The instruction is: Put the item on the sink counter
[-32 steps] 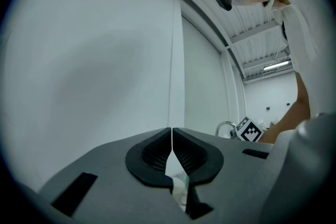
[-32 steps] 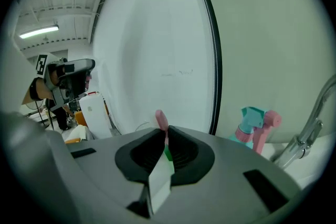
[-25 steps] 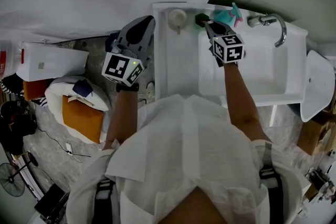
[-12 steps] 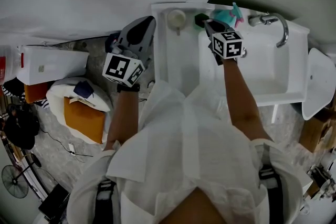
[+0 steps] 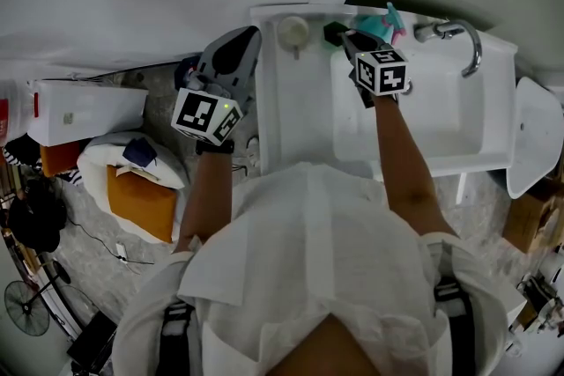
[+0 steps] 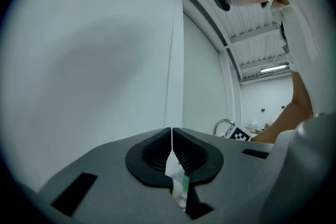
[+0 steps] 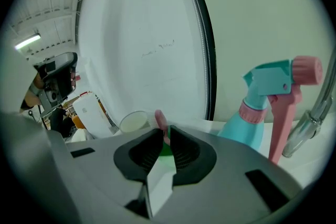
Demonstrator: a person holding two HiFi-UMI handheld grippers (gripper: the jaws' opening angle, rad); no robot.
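Green item [image 7: 166,149] pinched in right gripper [image 7: 166,130] — teal spray bottle [image 7: 261,113] beside.

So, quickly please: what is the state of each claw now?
Left claw: closed, holding nothing.
Right claw: closed on a thin pink-and-green item.

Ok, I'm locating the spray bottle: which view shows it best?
The right gripper view: the spray bottle stands large, trigger clear. The head view shows a small teal bit; the left gripper view, nothing.
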